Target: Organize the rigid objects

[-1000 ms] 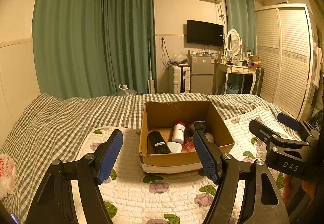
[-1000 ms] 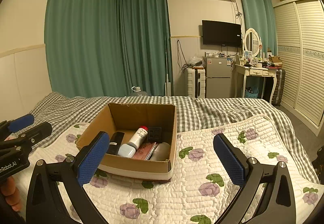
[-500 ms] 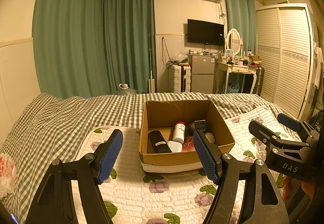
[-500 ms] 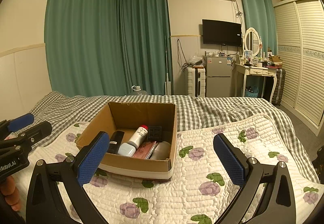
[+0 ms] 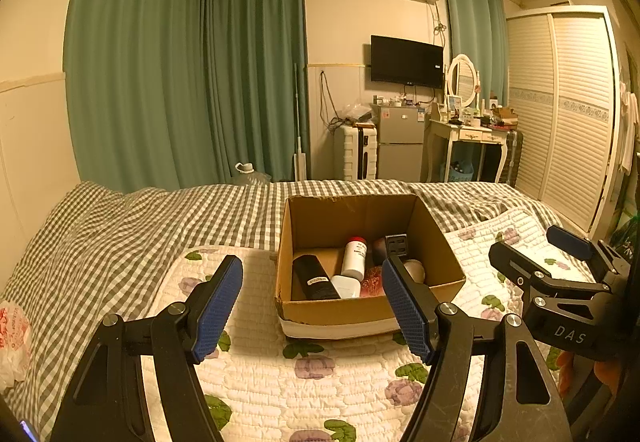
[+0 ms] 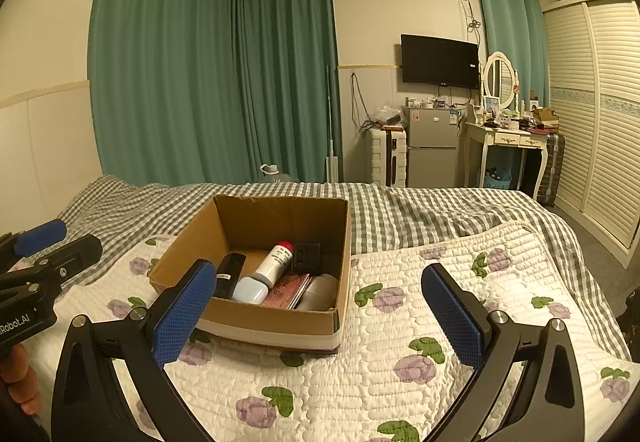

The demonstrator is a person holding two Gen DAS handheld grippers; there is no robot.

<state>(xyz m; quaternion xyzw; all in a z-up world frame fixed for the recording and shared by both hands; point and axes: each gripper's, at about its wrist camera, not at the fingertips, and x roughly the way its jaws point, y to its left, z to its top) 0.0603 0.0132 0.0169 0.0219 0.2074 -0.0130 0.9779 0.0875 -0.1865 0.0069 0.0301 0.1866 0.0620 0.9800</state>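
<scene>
An open cardboard box (image 5: 372, 312) (image 6: 276, 318) sits on the floral quilt on the bed. Inside lie a white bottle with a red cap (image 5: 354, 256) (image 6: 276, 262), a black cylinder (image 5: 314, 278) (image 6: 230, 274), a black gridded block (image 5: 397, 244) (image 6: 307, 255), a pale blue case (image 6: 250, 290), a reddish flat item (image 6: 288, 285) and a grey rounded object (image 6: 320, 292). My left gripper (image 5: 312, 306) is open and empty, held before the box. My right gripper (image 6: 320, 314) is open and empty, just right of the box front. Each gripper shows at the edge of the other's view.
The bed has a grey checked sheet (image 5: 120, 226) and a floral quilt (image 6: 440, 342). A plastic bag (image 5: 12, 338) lies at the left edge. Beyond the bed stand green curtains, a small fridge (image 6: 432, 146), a dressing table (image 6: 512, 138) and a wardrobe.
</scene>
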